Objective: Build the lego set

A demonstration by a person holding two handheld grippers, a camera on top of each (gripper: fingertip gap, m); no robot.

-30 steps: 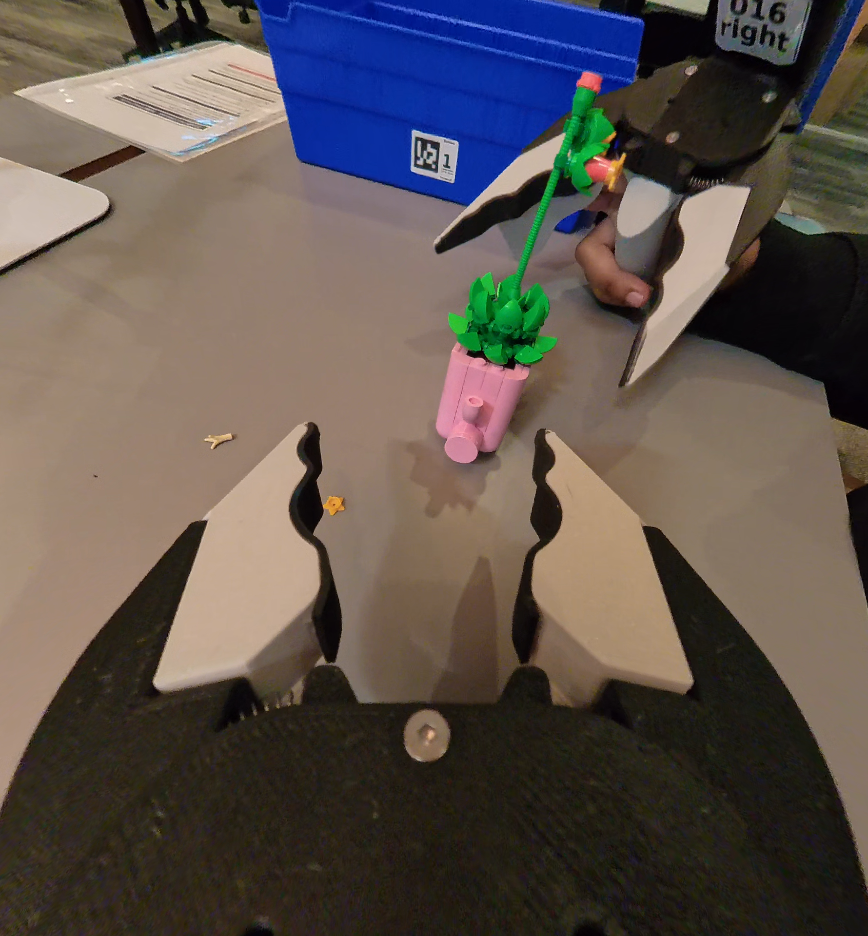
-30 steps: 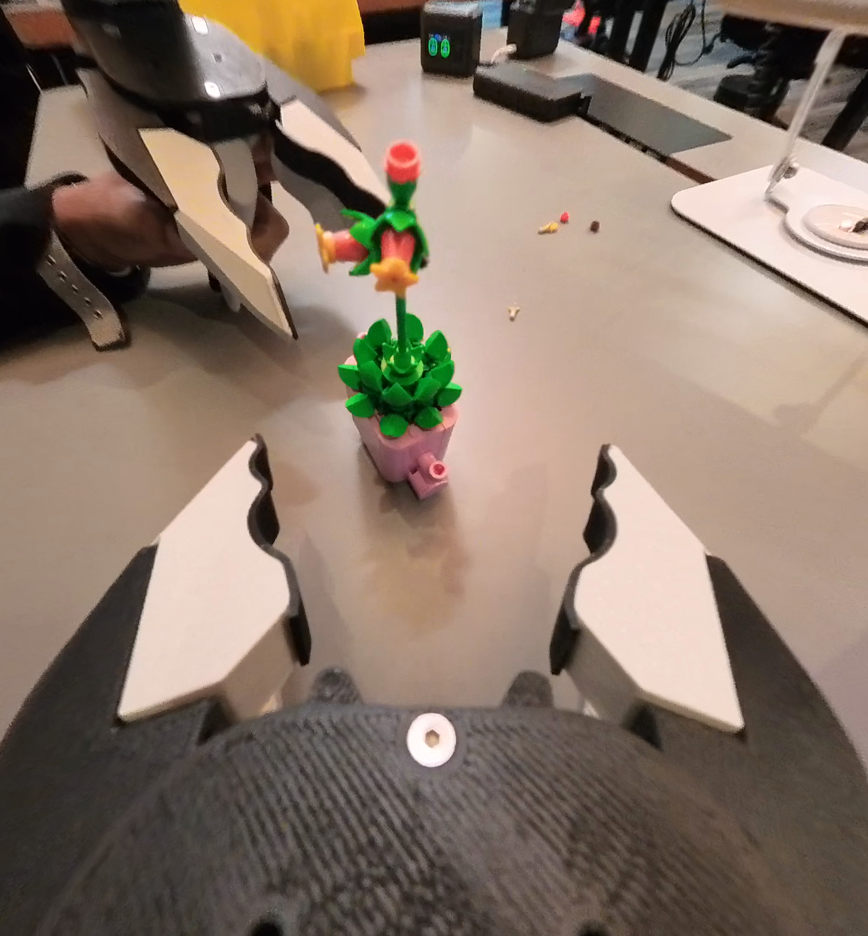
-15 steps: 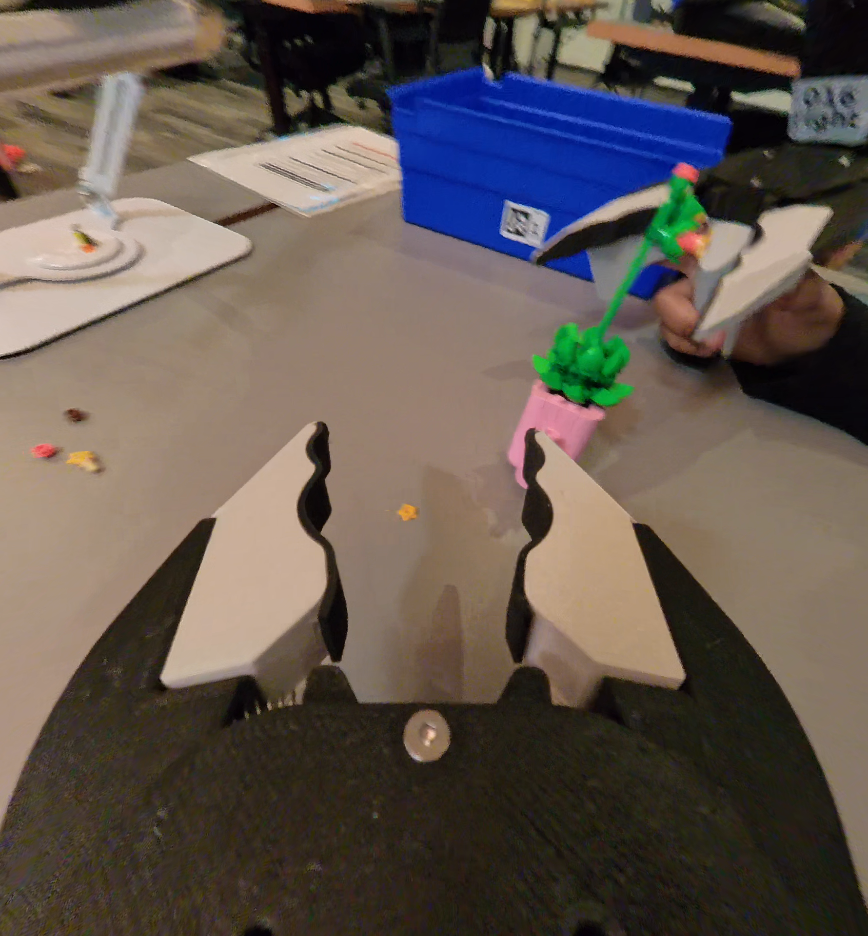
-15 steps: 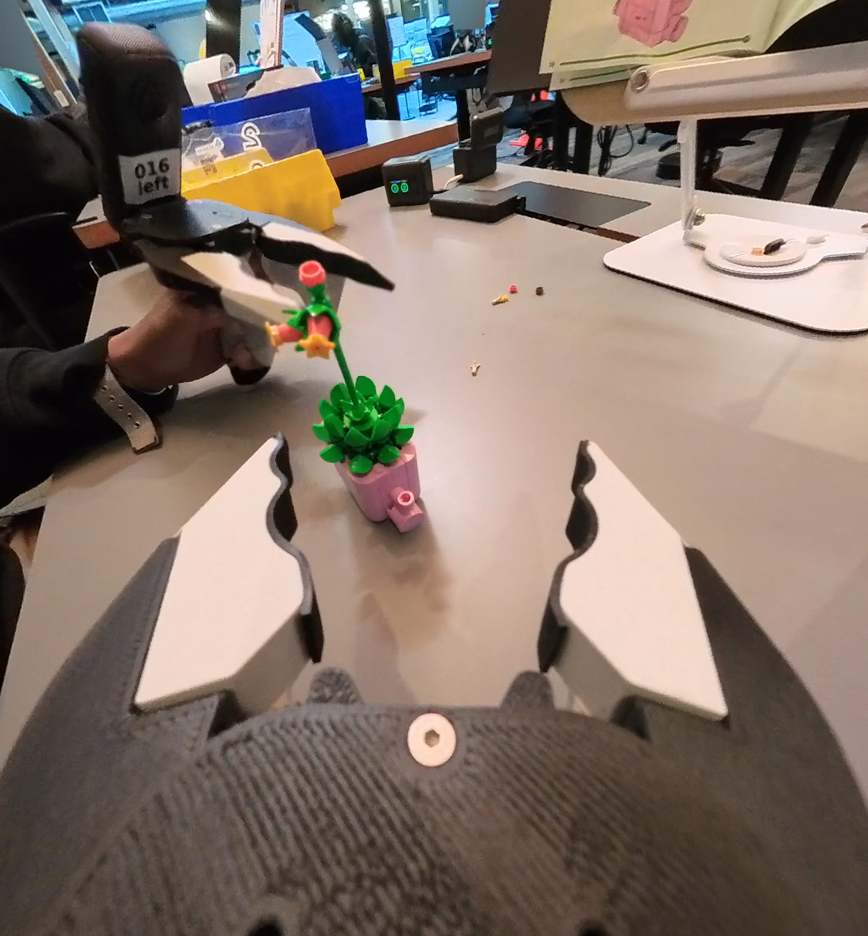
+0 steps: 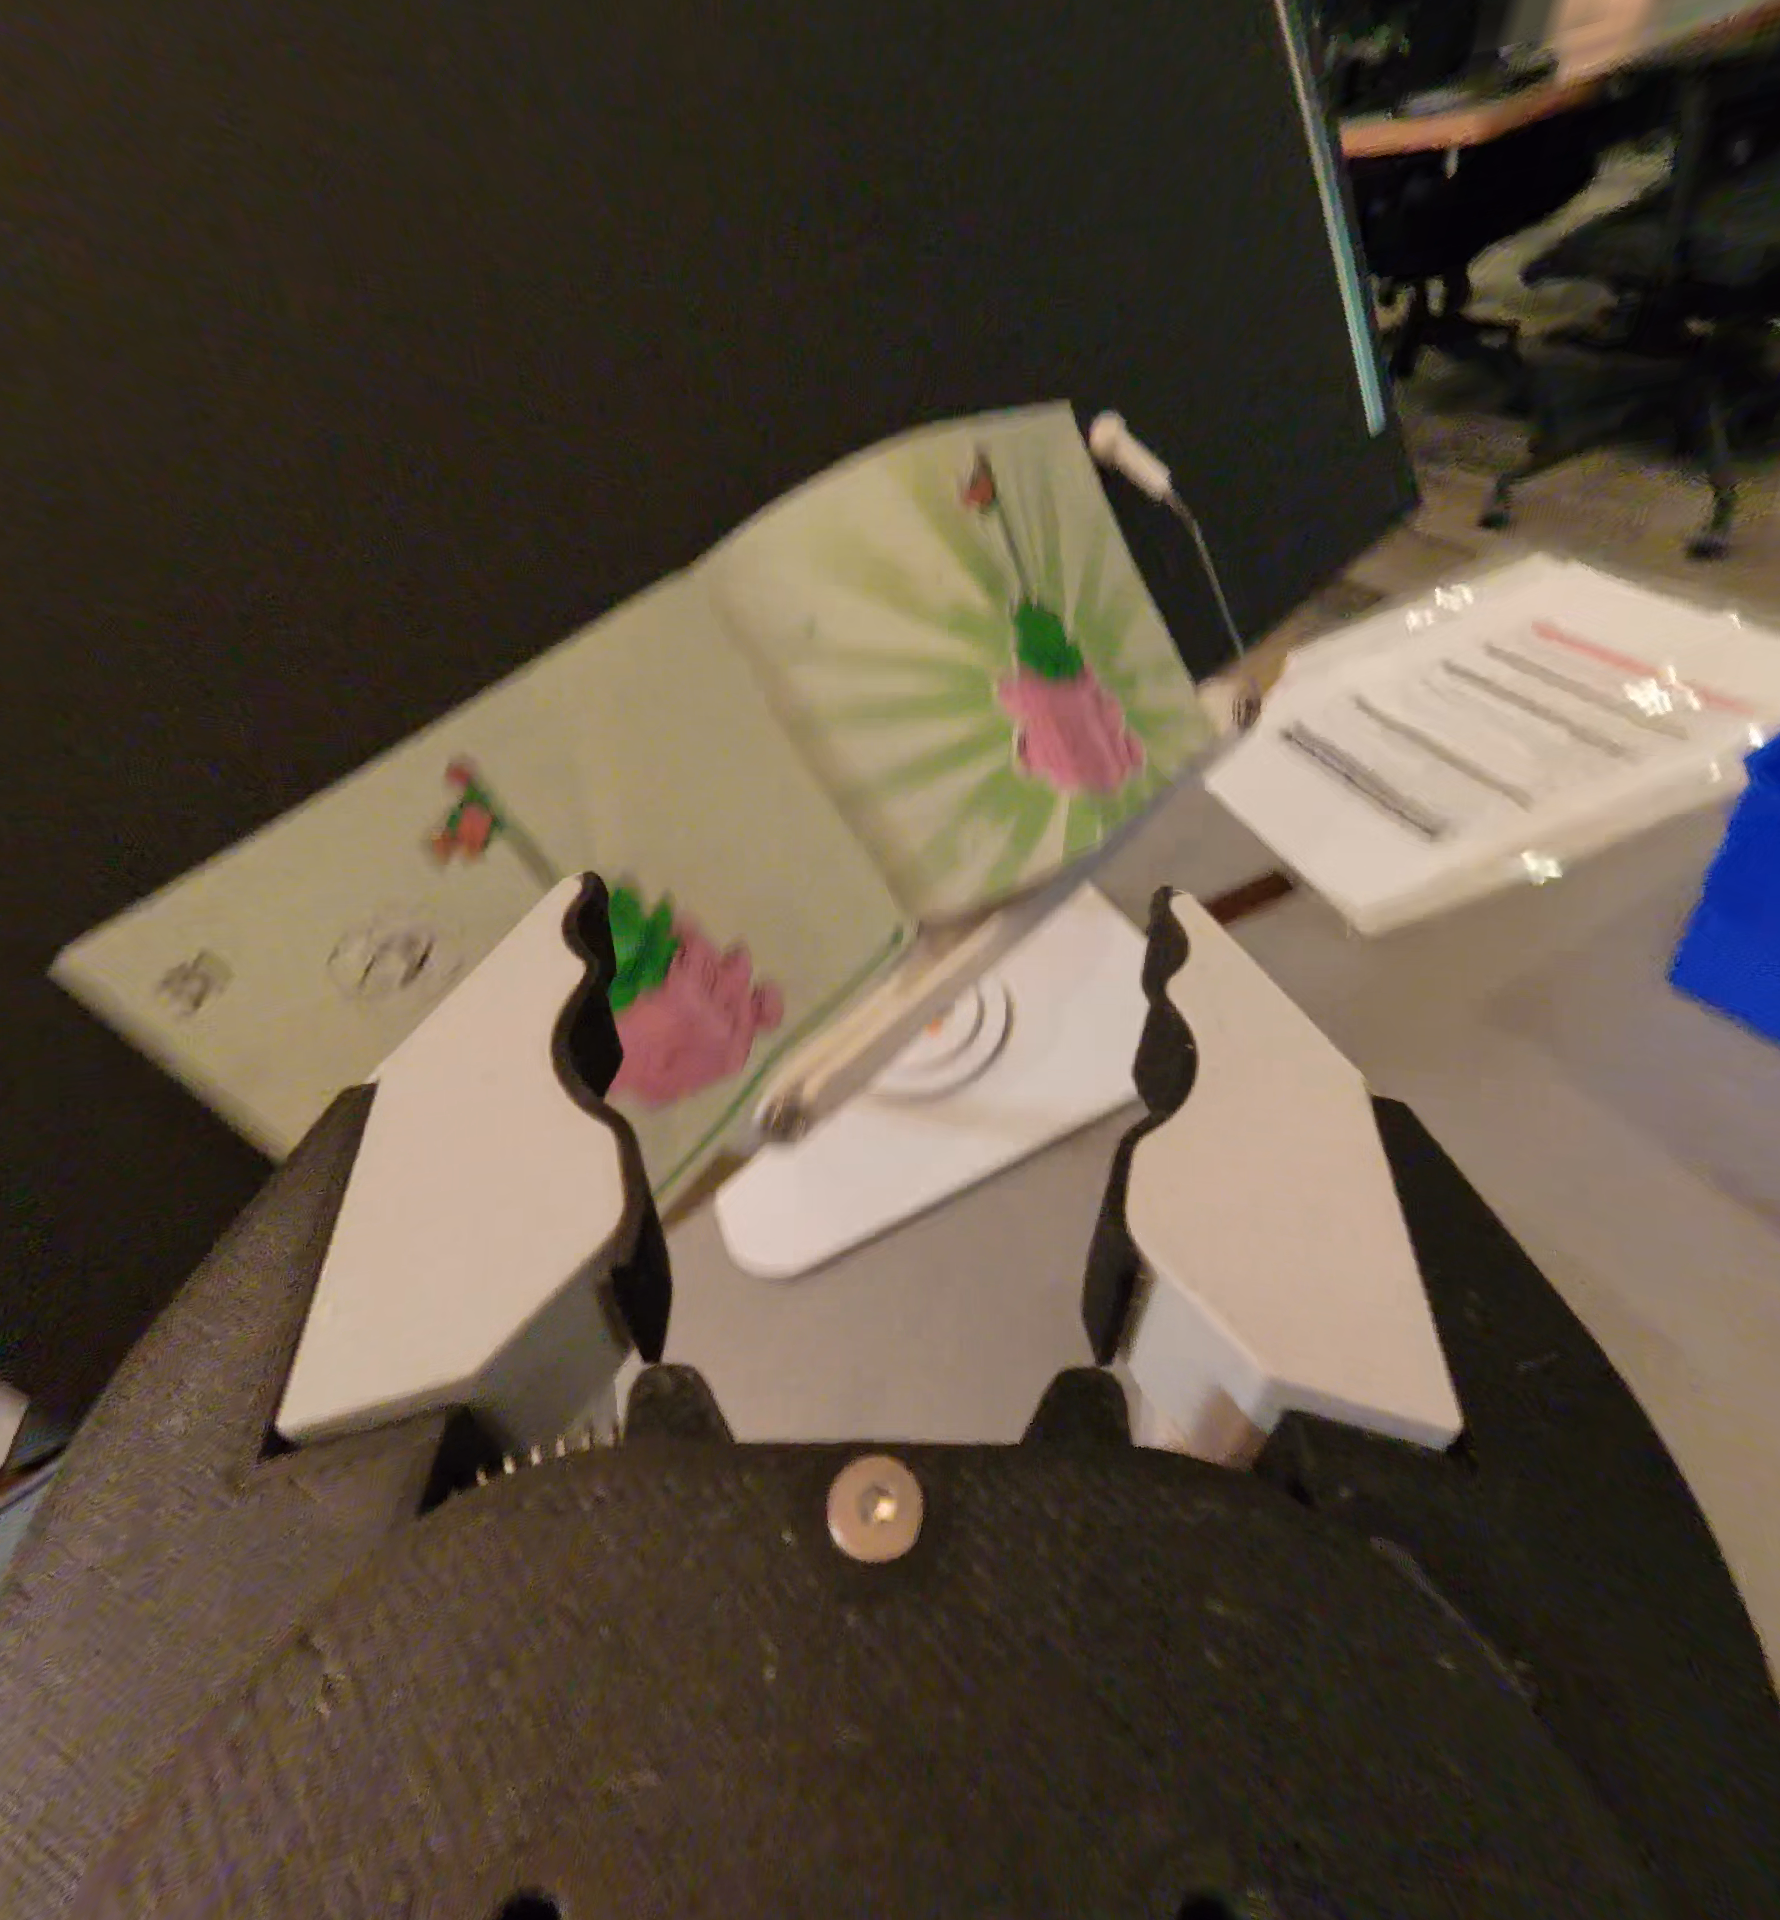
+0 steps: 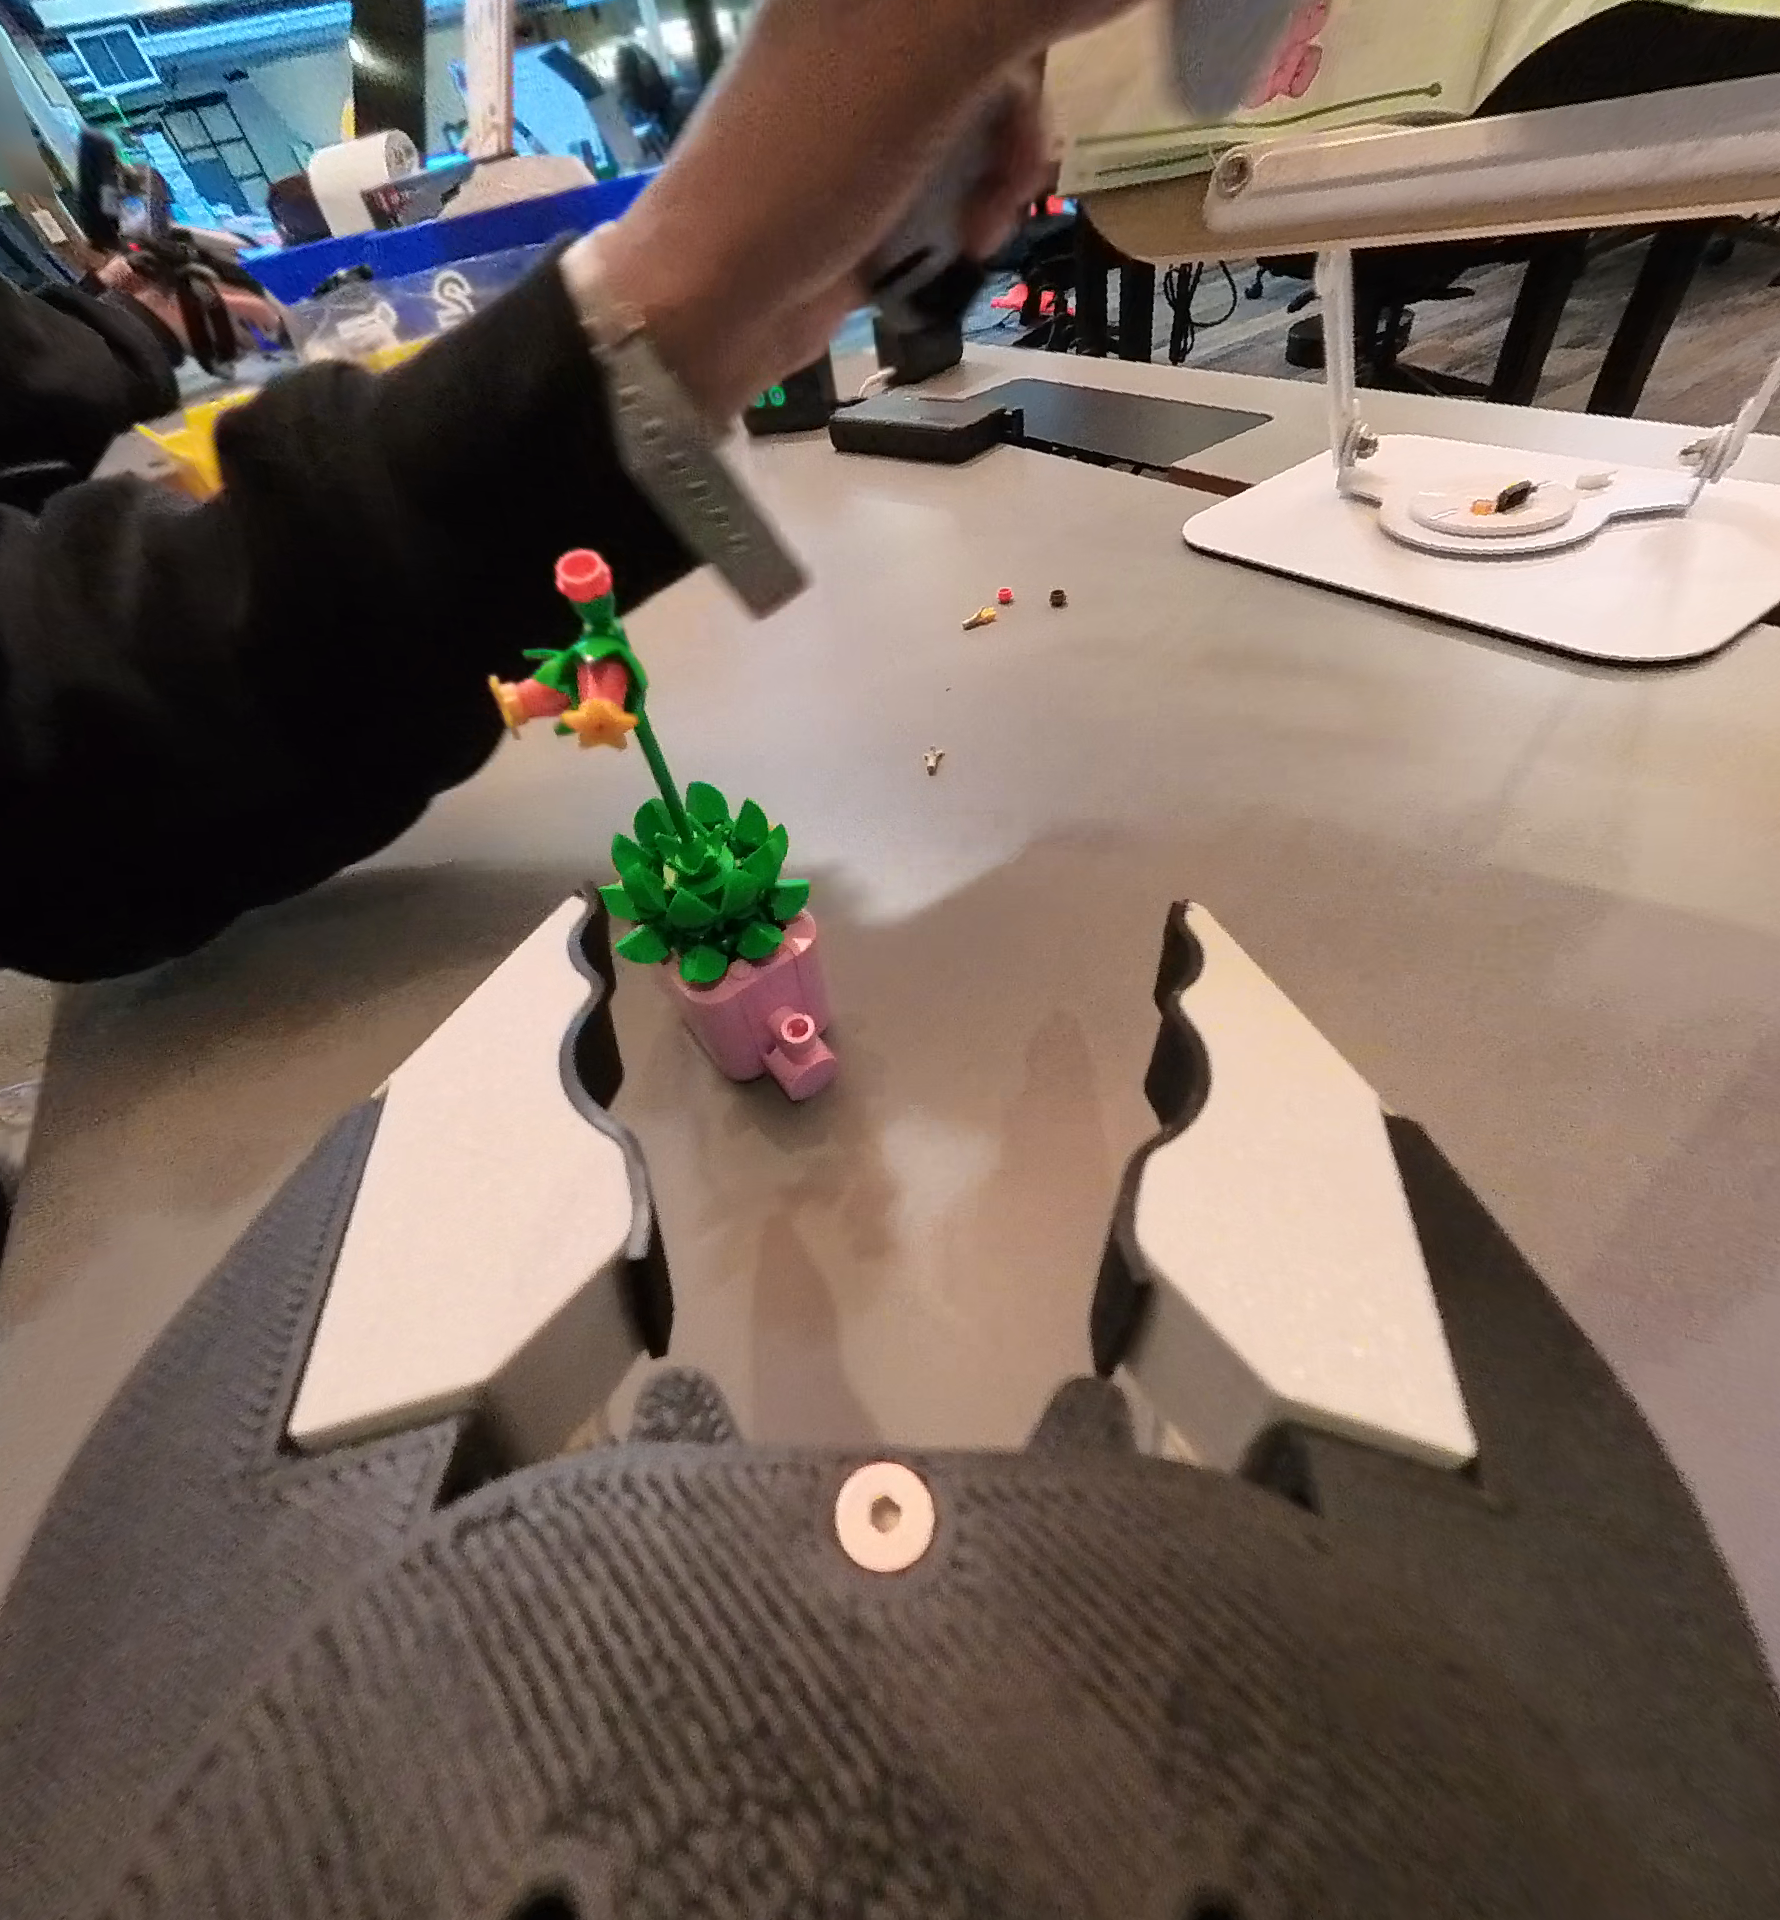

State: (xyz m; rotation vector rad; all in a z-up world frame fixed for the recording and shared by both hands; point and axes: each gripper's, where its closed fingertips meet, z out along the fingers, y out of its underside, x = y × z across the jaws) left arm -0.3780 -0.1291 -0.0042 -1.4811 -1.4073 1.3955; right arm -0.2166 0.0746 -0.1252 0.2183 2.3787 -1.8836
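A lego plant stands on the grey table: a pink pot [image 6: 761,1013] with green leaves [image 6: 704,883] and a thin green stem topped by pink and yellow flowers [image 6: 585,686]. My right gripper [image 6: 881,935] is open and empty, low over the table, with the pot just ahead between its fingers, close to the left one. My left gripper [image 5: 870,904] is open and empty, raised and pointing at the open instruction booklet [image 5: 657,790] on its stand. The lego plant does not show in the left wrist view.
A person's black sleeve [image 6: 242,644] and hand reach across above the plant. A white stand base [image 6: 1551,561] sits at the right, with small loose pieces [image 6: 1000,608] on the table. A blue bin [image 5: 1779,883] and a laminated sheet [image 5: 1530,727] lie right of the booklet.
My left gripper has lifted away from the plant and swung round to face the instruction booklet. My right gripper has moved a little closer to the pot. Both stay open.
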